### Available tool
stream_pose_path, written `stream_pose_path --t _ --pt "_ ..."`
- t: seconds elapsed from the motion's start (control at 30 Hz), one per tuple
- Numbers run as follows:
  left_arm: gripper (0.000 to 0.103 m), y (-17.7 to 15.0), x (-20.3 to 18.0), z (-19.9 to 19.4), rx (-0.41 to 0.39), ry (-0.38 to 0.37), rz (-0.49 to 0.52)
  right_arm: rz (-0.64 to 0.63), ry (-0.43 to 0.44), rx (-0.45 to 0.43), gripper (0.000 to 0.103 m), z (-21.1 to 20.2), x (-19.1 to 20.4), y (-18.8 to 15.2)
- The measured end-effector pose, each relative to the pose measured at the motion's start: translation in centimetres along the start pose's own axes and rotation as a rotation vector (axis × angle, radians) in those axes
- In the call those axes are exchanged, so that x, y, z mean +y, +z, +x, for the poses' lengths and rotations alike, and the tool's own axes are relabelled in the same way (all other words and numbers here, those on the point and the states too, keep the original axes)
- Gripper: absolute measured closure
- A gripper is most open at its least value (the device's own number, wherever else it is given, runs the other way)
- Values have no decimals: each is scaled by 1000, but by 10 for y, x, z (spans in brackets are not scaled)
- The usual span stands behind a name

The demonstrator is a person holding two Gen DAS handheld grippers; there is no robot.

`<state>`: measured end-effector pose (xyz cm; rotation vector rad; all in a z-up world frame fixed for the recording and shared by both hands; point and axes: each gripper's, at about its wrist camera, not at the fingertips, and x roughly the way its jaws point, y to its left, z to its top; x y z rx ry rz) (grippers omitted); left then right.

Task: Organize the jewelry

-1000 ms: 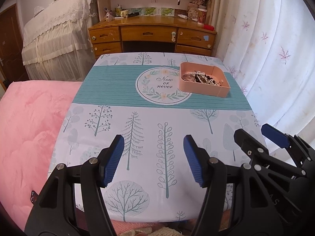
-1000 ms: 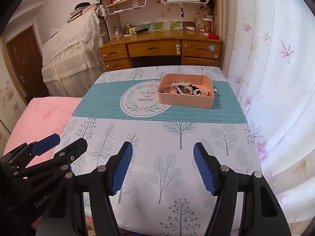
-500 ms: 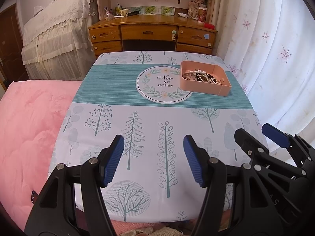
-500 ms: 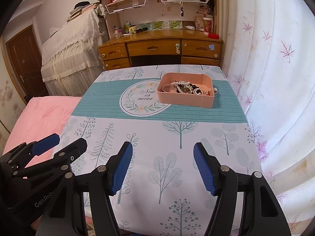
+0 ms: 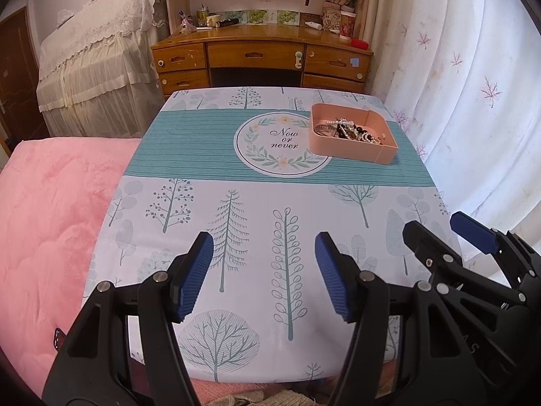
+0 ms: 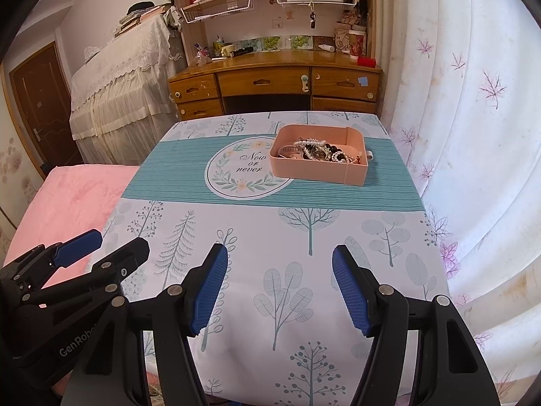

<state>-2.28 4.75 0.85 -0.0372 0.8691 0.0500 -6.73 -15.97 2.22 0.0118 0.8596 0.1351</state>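
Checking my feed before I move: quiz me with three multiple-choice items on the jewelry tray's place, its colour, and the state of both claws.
1. Where does the tray sit on the tablecloth?
A. on the teal band, beside the round "Now or never" print
B. at the near edge
C. on the pink blanket

2. The tray's colour?
A. blue
B. peach-pink
C. white

3. The left claw and right claw are:
A. both shut on jewelry
B. one holding the tray
C. both open, empty

Answers: 1 A, it overlaps the print's right edge; 2 B, its walls are peach-pink; 3 C, only tablecloth shows between the blue pads, and the jewelry lies in the tray.
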Motion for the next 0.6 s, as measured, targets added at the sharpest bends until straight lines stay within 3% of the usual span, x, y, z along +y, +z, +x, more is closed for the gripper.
stream_pose_path --t 0.6 --pt "43 -1 3 2 5 -1 0 -1 -3 6 38 4 1 -3"
